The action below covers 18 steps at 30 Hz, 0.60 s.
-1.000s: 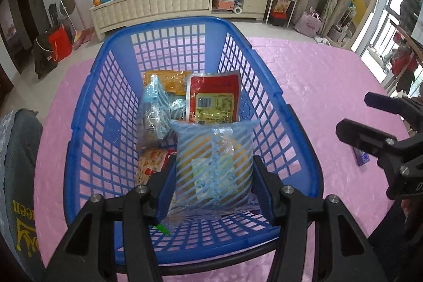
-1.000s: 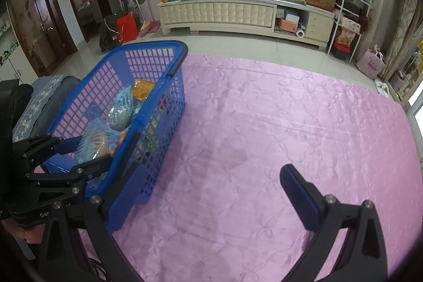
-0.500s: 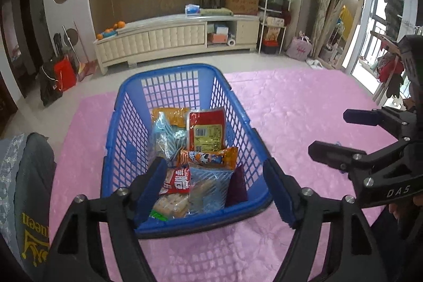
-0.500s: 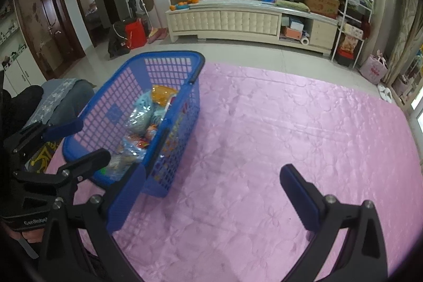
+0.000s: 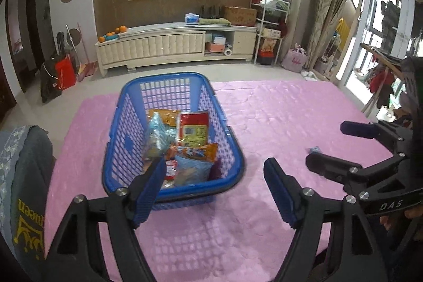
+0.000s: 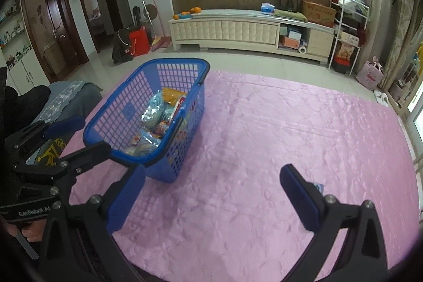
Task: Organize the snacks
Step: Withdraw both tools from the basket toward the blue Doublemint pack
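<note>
"DAS" on right tool [image 5: 330, 147]

Basket: blue plastic basket [image 5: 173, 139] on pink mat [image 5: 277, 123], snack packets inside.
Left gripper [image 5: 219, 189]: open, empty, near basket's front rim.
Right gripper [image 5: 335, 147]: open, at right edge.
Stray: small packet [image 5: 314, 149] on mat.
</note>
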### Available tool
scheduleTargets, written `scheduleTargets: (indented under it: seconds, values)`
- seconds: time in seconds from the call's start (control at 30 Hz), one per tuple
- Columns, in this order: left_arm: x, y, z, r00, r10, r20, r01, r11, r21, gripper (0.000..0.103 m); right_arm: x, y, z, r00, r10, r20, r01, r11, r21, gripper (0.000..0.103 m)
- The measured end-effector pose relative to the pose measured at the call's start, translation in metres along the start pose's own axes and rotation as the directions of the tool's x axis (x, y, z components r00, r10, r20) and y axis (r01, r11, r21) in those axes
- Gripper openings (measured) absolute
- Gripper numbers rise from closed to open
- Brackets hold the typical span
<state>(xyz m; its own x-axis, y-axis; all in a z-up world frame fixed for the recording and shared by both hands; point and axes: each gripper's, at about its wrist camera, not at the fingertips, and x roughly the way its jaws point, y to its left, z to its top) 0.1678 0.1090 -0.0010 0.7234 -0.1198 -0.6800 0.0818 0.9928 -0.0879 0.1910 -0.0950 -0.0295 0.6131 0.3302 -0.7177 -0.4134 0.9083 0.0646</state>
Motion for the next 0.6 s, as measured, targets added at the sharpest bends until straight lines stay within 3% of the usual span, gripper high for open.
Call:
scheduleTargets:
  seconds: [0.27, 0.6]
  values:
    - [0.0, -0.025, -0.016, 0.999, -0.043, -0.004, 0.043, 0.999, -0.02, 0.074, -0.014, -0.014, -0.023, 1.0, 0.003, 0.007, -0.003, 0.999, 0.051, 0.103]
    - [0.02, -0.076, -0.029, 0.997, -0.064, -0.052, 0.067, 0.996, 0.058, 0.074, -0.016, -0.059, -0.06, 0.999, -0.019, -0.032, 0.024, 0.989, 0.145, 0.103]
